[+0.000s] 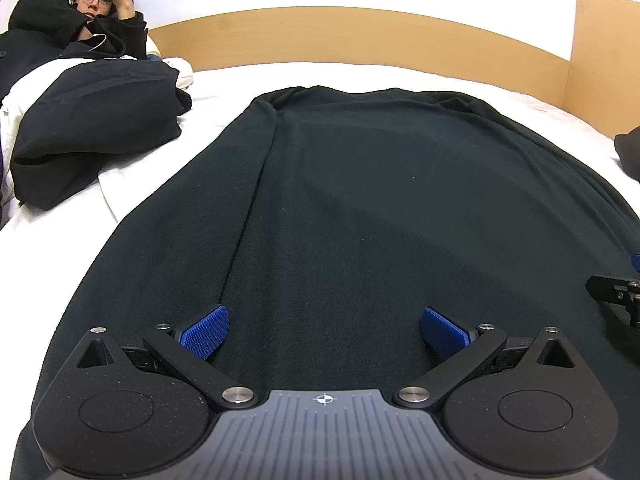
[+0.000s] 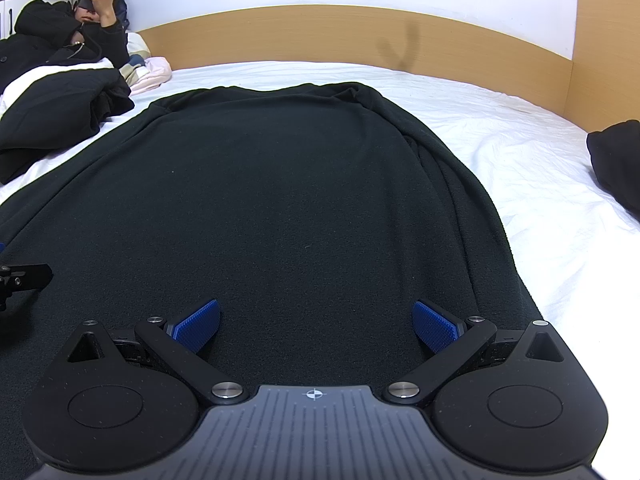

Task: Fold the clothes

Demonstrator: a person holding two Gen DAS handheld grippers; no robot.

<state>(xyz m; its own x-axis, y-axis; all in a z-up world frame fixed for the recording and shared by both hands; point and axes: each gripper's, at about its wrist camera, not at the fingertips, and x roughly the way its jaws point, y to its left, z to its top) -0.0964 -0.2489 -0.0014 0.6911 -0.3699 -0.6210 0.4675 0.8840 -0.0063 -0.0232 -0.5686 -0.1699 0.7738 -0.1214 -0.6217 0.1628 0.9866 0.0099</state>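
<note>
Left wrist view: black garment (image 1: 360, 200) spread flat on white bed (image 1: 480, 92), near wooden headboard (image 1: 360, 36). Left gripper (image 1: 324, 330) and right gripper (image 2: 316, 326) over garment's near end, fingers wide, empty. Risk: pinching sheet too, bunching fleece. Open bed right of garment; dark pile (image 1: 100, 128) crowds left.

The dark cloth (image 2: 616, 160) at the bed's right is cut by the frame edge, and the black garment's (image 1: 360, 220) near hem hides beneath both grippers.
</note>
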